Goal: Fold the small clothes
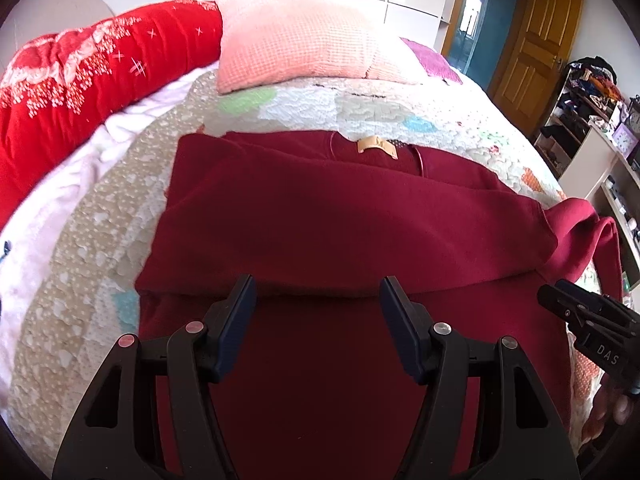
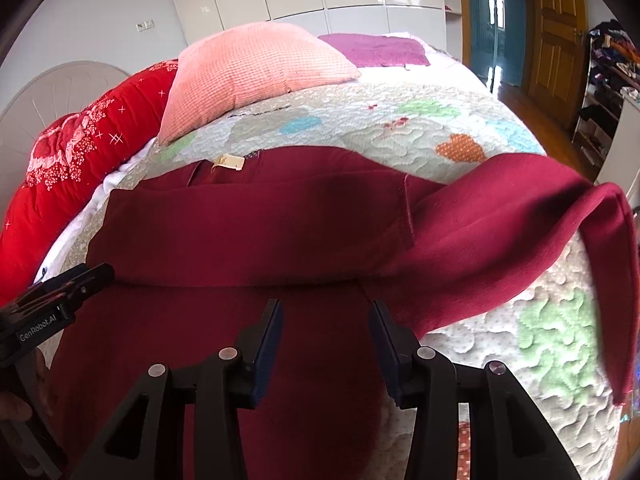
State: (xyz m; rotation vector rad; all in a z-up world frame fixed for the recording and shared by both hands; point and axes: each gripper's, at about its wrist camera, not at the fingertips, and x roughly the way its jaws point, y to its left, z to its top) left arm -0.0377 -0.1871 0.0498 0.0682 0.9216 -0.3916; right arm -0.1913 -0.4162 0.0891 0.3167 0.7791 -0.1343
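The dark red garment (image 1: 344,216) lies flat across the quilted bed cover (image 1: 100,216), with its neck label (image 1: 378,147) on the far side, toward the pink pillow (image 1: 296,40). One sleeve is already laid across the body, I think so that the garment becomes a narrow rectangle. The other sleeve (image 2: 520,232) stays spread out to my right and its cuff hangs over the edge of the bed, so I judge this side is not folded yet.

My left gripper (image 1: 318,300) hovers over the near hem with the fingers (image 1: 240,312) wide apart and nothing between them. My right gripper (image 2: 325,322) is also over the near part, just beside the root of the free sleeve; its fingers (image 2: 268,336) stand apart and no cloth is pinched between them. In my judgement both are empty because one fold is finished and I must choose the next hold. The loose sleeve seems the sensible next target, but soft fabric like this may slip or wrinkle when lifted
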